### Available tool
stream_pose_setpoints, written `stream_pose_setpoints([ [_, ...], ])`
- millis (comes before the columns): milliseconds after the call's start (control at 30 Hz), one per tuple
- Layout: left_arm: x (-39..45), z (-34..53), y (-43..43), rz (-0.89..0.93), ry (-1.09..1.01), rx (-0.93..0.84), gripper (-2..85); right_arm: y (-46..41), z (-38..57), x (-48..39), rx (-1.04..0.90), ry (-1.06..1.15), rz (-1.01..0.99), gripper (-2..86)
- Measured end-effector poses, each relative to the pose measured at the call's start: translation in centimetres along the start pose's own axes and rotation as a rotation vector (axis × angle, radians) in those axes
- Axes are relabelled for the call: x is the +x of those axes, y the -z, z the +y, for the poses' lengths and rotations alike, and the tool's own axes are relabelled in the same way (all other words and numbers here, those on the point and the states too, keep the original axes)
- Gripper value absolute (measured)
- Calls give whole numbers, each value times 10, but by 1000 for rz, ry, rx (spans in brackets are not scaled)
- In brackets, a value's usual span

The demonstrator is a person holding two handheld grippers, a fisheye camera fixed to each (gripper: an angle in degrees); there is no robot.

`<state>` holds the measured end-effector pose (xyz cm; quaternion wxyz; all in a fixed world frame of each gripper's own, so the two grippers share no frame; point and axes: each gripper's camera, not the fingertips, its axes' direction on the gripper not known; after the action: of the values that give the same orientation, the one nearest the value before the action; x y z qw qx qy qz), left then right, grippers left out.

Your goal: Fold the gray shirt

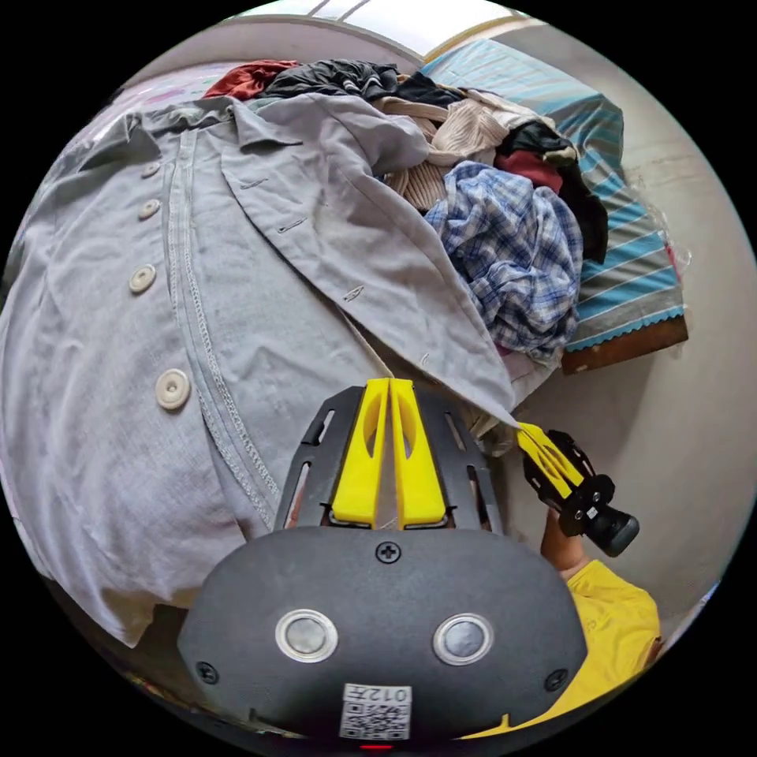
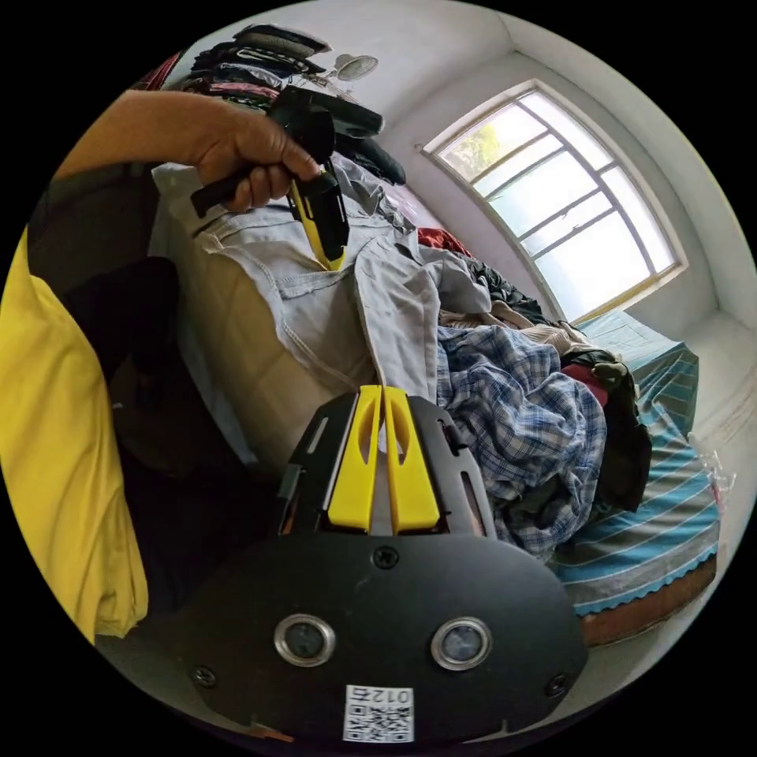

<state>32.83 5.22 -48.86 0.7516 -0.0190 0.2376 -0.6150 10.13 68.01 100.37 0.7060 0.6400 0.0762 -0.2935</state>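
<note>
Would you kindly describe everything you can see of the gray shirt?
The gray shirt is a light gray, woven-looking button-up with a collar, four pale round buttons and buttonholes on the facing placket. It lies open and spread front-up over the bed, hem hanging off the edge, beside a heap of clothes. The left gripper is shut on its hem near the placket; the right gripper pinches the corner of the flipped-open panel.

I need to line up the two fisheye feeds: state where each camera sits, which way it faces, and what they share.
Left gripper view: rides the left gripper, facing the gray shirt on the bed; a yellow sleeve shows.
Right gripper view: rides the right gripper, facing the bed's edge and window; a hand shows.
Shared: shirt, plaid shirt, both grippers.
</note>
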Motion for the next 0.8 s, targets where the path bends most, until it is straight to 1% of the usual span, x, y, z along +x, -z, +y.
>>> stream_pose_setpoints([
  [33, -5, -1, 1, 31, 17, 7, 5, 9, 0, 13, 15, -53, -56, 4],
  [100, -27, -8, 7, 175, 96, 51, 4, 24, 2, 36, 49, -147, -174, 3],
  [133, -32, -9, 9, 211, 115, 65, 4, 31, 3, 51, 65, -208, -230, 3],
  [200, -47, -14, 22, 317, 178, 130, 5, 40, 8, 71, 88, -287, -261, 2],
  [233, -49, -15, 27, 324, 185, 148, 5, 45, 11, 82, 97, -330, -265, 2],
  [267, -50, -16, 35, 320, 191, 171, 5, 47, 13, 87, 100, -348, -269, 2],
  [333, -47, -20, 43, 280, 158, 146, 6, 55, 19, 103, 116, -401, -300, 2],
  [400, -40, -25, 39, 175, 53, -1, 6, 59, 23, 111, 126, -415, -305, 2],
  [467, -39, -27, 33, 124, -1, -106, 7, 62, 26, 115, 125, -417, -310, 1],
  [533, -42, -24, 45, 22, 0, -49, 8, 66, 31, 119, 130, -422, -339, 1],
  [567, -45, -21, 61, -20, 26, 66, 8, 68, 32, 120, 134, -422, -351, 1],
  [600, -51, -22, 76, 5, 39, 168, 10, 71, 35, 121, 140, -420, -365, 1],
  [633, -56, -24, 82, 36, 61, 200, 11, 74, 37, 122, 143, -423, -365, 1],
  [667, -69, -32, 87, 120, 112, 224, 15, 75, 38, 123, 142, -423, -365, 1],
  [700, -83, -44, 85, 210, 157, 205, 20, 77, 40, 124, 143, -423, -368, 1],
  [800, -116, -70, 67, 362, 271, 154, 37, 83, 44, 132, 164, -442, -384, 2],
])
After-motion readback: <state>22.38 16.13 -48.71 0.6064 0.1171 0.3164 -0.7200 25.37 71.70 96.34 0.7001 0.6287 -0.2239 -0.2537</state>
